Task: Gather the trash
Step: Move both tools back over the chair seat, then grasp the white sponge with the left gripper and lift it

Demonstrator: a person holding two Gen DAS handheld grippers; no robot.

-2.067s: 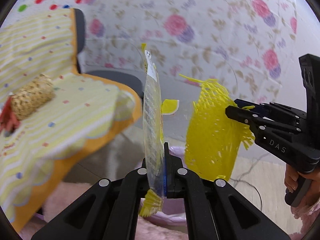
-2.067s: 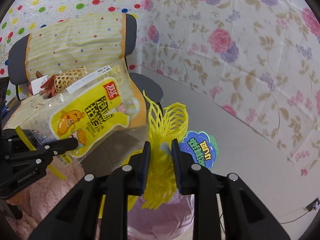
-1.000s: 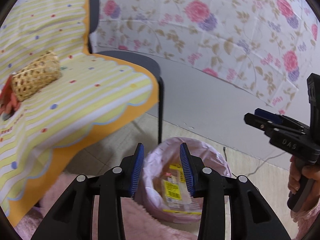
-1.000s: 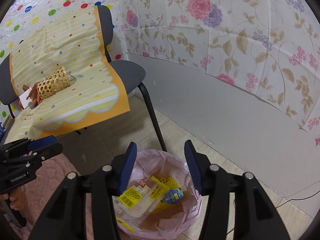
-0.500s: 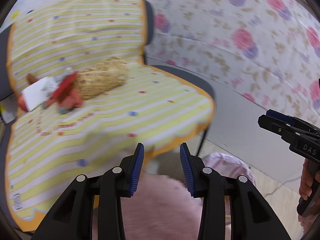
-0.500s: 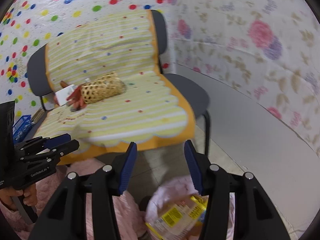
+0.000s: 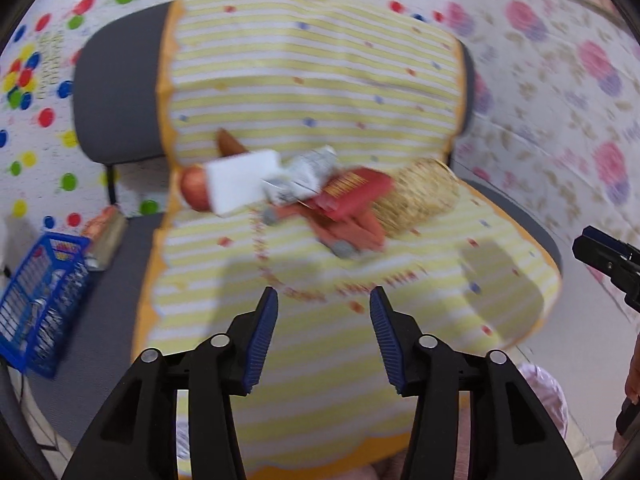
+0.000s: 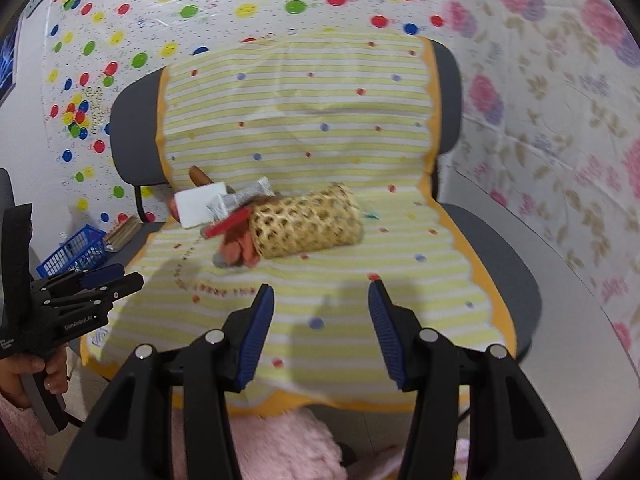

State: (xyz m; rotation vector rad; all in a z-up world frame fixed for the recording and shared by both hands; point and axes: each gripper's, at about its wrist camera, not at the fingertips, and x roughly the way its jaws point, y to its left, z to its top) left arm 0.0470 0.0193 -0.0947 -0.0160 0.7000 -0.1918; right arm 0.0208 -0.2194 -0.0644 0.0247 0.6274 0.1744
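Note:
A pile of trash lies on the yellow striped cloth (image 8: 328,128) covering a grey chair: a white card (image 7: 240,184) (image 8: 198,203), a silver wrapper (image 7: 304,172) (image 8: 236,200), a red packet (image 7: 352,192) (image 8: 228,224) and orange scraps (image 7: 352,228), beside a tipped woven basket (image 7: 420,196) (image 8: 308,220). My left gripper (image 7: 323,320) is open and empty, in front of the pile. My right gripper (image 8: 322,316) is open and empty, in front of the basket. Each gripper shows at the edge of the other's view: the right one (image 7: 608,260), the left one (image 8: 80,292).
A blue plastic crate (image 7: 36,300) (image 8: 74,256) sits on a second chair at the left. The pink-lined bin (image 7: 544,396) shows at the lower right, below the seat. A pink fluffy rug (image 8: 280,448) lies under the chair. Patterned sheets cover the walls.
Both grippers let go of the yellow bag and net into the bin, opened, then swung up and left from the bin to face the chair seat and its trash pile.

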